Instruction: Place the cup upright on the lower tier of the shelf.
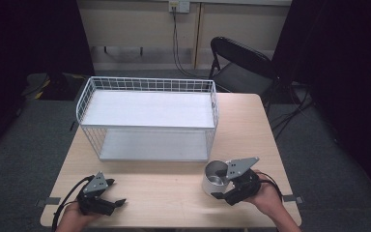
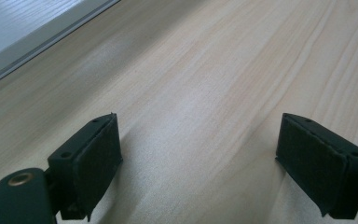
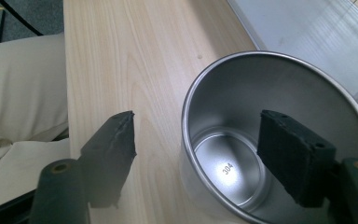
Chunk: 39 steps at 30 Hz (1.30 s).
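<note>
— Across the back half of the worktop (image 1: 174, 188), what is taking up the room?
— A white wire rack (image 1: 147, 118) with two shelves is sitting there, its open front facing the person. Behind the worktop a black folding chair (image 1: 241, 63) is standing on the grey floor.
— And nearer?
— A steel cup (image 1: 215, 176) is standing upright at the front right, just in front of the rack's right corner. The right claw (image 3: 196, 158) is straddling its rim, one jaw inside the cup, the other outside over bare wood; neither pad is pressing the wall, so it is released.
— The other one?
— The left claw (image 2: 198, 158) is resting spread wide at the front left, with nothing but wood between its jaws, well apart from the cup.
</note>
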Each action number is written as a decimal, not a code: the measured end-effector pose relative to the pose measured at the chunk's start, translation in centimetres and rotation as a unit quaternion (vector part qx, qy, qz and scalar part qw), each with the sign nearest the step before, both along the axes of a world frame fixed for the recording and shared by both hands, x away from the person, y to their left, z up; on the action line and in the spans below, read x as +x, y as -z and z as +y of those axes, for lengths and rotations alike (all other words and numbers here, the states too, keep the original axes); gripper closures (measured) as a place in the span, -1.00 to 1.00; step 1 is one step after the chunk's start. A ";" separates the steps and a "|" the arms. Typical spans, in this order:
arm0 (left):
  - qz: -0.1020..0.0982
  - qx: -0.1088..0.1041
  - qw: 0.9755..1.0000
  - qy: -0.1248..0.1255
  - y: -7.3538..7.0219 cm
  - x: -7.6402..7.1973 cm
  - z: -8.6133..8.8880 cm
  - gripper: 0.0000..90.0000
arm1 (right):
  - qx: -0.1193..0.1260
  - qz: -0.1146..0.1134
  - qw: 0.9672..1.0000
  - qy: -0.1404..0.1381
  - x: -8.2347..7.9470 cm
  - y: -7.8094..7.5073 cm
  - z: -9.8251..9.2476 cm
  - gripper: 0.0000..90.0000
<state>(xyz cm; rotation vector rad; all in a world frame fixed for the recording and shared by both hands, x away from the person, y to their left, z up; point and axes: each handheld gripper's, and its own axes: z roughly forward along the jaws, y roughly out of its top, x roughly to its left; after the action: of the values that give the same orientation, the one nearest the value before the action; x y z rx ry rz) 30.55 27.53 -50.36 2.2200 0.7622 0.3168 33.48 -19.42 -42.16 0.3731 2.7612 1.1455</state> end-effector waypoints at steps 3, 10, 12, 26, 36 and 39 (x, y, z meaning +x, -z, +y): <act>0.000 0.000 1.000 0.000 0.0 0.0 0.0 -0.71 | -0.004 -0.002 1.000 -0.006 -0.1 0.2 0.2 -0.26; 0.000 0.000 1.000 0.000 0.0 0.0 0.0 -0.71 | -0.024 -0.003 1.000 -0.003 -0.1 0.8 0.2 -0.05; 0.000 0.000 1.000 0.000 0.0 0.0 0.0 -0.71 | -0.026 -0.001 1.000 -0.002 -0.1 1.0 0.2 0.03; 0.000 0.000 1.000 0.000 0.0 0.0 0.0 -0.71 | -0.039 -0.015 0.999 0.001 -0.2 1.0 0.7 0.77; 0.000 0.000 1.000 0.000 0.0 0.0 0.0 -0.71 | -0.051 -0.036 0.998 -0.009 -0.8 0.5 1.0 0.84; 0.000 0.000 1.000 0.000 0.0 0.0 0.0 -0.71 | -0.042 -0.041 0.998 -0.013 -0.8 0.2 1.3 0.84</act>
<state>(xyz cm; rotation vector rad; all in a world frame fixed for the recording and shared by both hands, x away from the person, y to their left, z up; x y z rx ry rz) 30.55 27.53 -50.36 2.2192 0.7626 0.3164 32.64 -18.08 -42.41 0.2751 2.7403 1.0223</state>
